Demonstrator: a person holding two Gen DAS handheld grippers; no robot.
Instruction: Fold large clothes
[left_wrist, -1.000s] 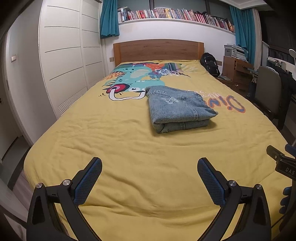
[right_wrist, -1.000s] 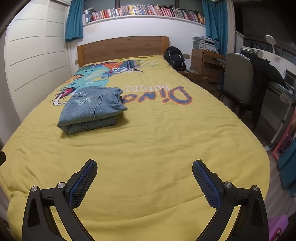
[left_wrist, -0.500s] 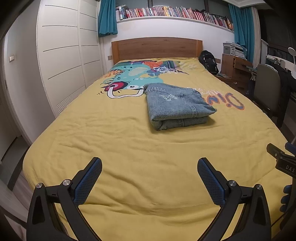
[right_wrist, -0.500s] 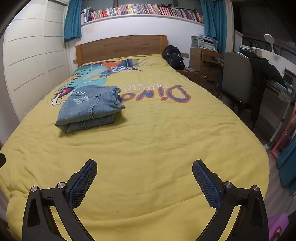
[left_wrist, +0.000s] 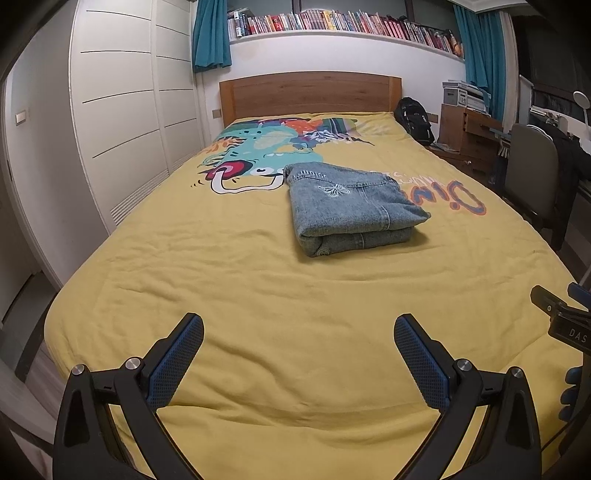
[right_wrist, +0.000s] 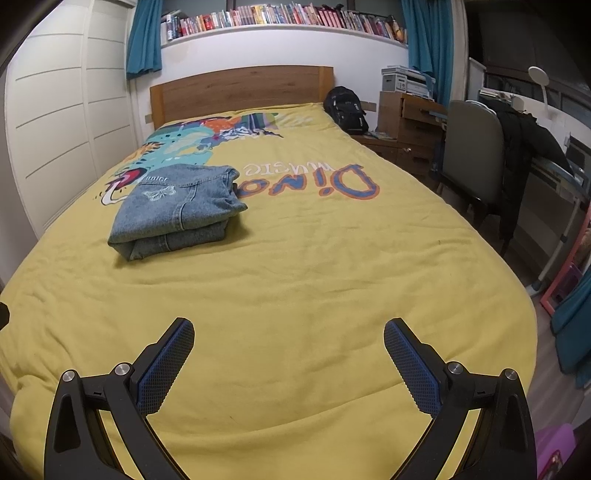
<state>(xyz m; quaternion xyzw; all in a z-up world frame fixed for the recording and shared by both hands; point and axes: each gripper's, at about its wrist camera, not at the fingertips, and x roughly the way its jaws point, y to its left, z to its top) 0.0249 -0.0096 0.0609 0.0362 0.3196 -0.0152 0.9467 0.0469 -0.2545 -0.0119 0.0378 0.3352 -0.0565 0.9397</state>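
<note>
Denim garment (left_wrist: 351, 206) lies folded, butterfly stitching on top.

A: The folded jeans (left_wrist: 351, 206) are washed blue denim, coarse and matt, with pale stitched seams. The bedspread (left_wrist: 258, 295) beneath is soft matt yellow cloth, lightly wrinkled.

B: And the left claw (left_wrist: 298, 363)?

A: Matt black plastic with shiny metal screws; its pads (left_wrist: 173, 365) are blue with a rough dotted grain. The right claw (right_wrist: 289, 365) looks the same. At twelve o'clock, the headboard (left_wrist: 310, 94) is smooth brown wood, and the wardrobe (left_wrist: 122, 122) at ten o'clock is smooth white with a faint sheen.
</note>
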